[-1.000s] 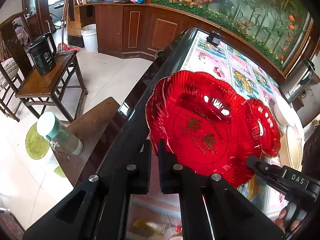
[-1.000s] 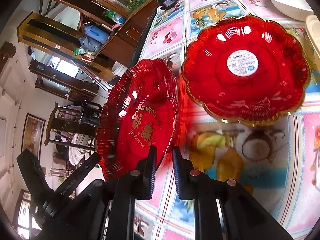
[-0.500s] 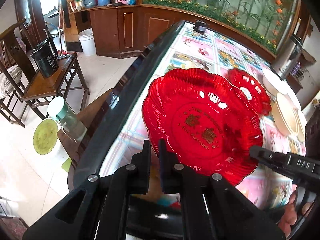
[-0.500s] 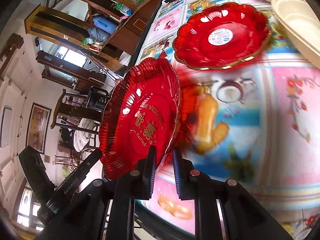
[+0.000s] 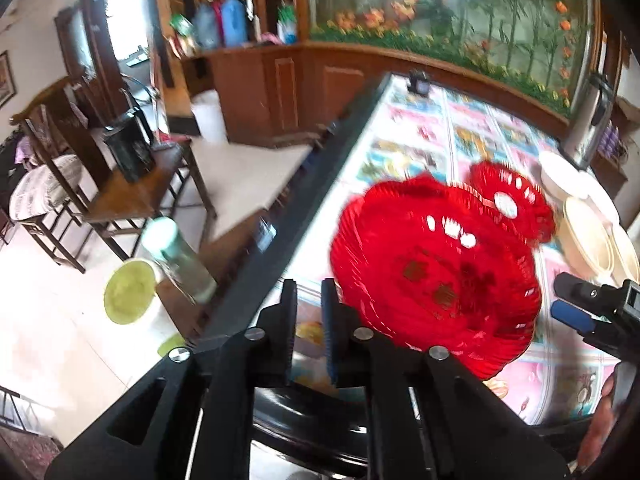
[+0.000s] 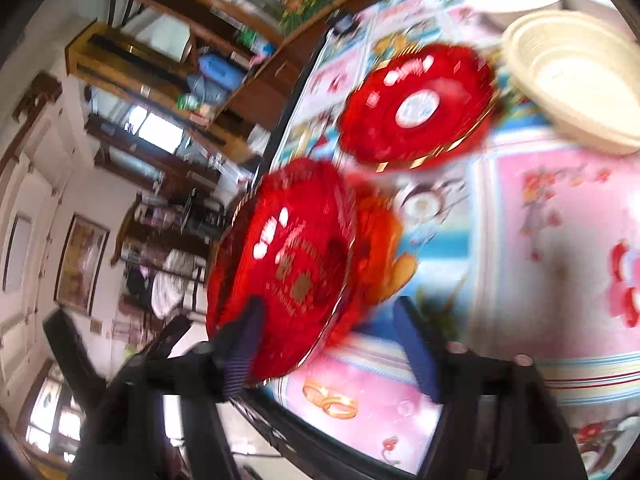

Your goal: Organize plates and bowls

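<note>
**Both grippers letting go of large red plate near table edge**

Large red plate (image 6: 288, 264), scalloped rim, gold lettering in centre; tilted, near the table's (image 6: 552, 248) dark edge, above patterned cloth. Frames blurred.

Left gripper (image 5: 309, 320): jaws opening, only a narrow gap so far. Nothing between the fingers; plate rim just to the right of them, apparently apart, contact hard to judge in the blur.

Right gripper (image 6: 328, 344): jaws opening, already wide. Plate's lower rim between the blue-padded fingers (image 6: 412, 344); right pad clearly apart from it, left pad at the rim, contact uncertain.

Second red plate (image 6: 416, 108), white sticker in centre, flat on the cloth beyond the first. Cream bowls (image 6: 576, 80) just right of it.
</note>
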`<action>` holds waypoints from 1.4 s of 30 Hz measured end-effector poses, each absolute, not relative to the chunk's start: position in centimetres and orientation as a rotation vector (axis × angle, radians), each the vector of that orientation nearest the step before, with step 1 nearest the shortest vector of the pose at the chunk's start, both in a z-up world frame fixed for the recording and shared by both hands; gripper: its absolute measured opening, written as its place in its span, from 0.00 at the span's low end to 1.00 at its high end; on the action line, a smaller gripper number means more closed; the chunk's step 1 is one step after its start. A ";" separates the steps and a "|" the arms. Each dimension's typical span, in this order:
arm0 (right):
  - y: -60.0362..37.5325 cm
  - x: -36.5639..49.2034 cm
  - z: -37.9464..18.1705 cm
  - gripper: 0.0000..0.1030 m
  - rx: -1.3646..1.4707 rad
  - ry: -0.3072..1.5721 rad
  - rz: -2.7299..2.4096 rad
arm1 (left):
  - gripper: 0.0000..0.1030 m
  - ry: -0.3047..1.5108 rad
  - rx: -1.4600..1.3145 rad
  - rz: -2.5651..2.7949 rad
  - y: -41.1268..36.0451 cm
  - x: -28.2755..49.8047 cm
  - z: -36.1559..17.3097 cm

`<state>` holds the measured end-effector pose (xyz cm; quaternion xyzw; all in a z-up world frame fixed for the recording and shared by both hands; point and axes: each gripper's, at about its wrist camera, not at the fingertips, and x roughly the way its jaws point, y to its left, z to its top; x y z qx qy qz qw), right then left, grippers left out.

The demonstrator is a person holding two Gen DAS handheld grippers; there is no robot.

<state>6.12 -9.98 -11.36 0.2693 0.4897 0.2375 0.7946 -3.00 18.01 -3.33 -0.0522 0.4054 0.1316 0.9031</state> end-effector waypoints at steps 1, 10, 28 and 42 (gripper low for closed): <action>-10.6 6.1 -11.0 0.69 0.583 1.033 0.505 | 0.18 0.810 -0.126 0.278 18.4 -3.5 -2.6; -15.9 9.0 -9.6 0.69 0.675 0.963 0.365 | 0.79 0.669 -0.190 0.078 15.3 -2.0 2.3; -17.4 14.8 -13.1 0.68 0.828 1.007 0.342 | 0.79 1.141 -0.192 -0.055 9.8 21.7 -5.3; -17.9 17.3 -15.4 0.67 0.887 1.014 0.327 | 0.79 1.247 -0.147 -0.137 6.1 22.5 -9.0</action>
